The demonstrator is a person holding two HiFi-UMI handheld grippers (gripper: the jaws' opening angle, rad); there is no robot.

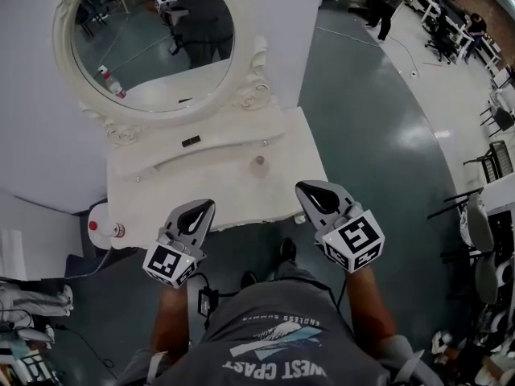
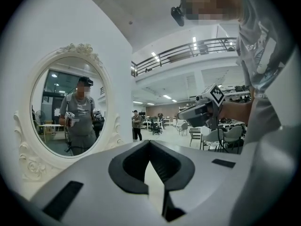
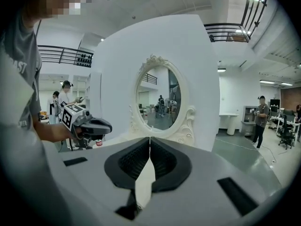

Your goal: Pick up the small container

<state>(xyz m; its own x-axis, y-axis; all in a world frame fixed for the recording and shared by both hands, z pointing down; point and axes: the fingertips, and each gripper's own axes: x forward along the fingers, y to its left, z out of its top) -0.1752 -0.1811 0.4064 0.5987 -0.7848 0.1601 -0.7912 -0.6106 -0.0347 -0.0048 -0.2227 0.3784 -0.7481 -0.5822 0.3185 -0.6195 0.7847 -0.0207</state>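
A small round container (image 1: 259, 165) stands near the middle of the white vanity table (image 1: 161, 191), below the oval mirror (image 1: 153, 39). My left gripper (image 1: 201, 210) hovers over the table's front edge, to the left of the container and nearer to me. Its jaws are shut with nothing in them (image 2: 150, 142). My right gripper (image 1: 312, 191) hangs off the table's front right corner, also shut and empty (image 3: 149, 139). Neither gripper touches the container, which does not show in either gripper view.
A clear bottle with a red cap (image 1: 110, 230) lies at the table's left end. A white wall stands behind the mirror. Dark floor lies to the right, with chairs (image 1: 481, 232) and people (image 1: 385, 2) farther off. Cables trail by my feet.
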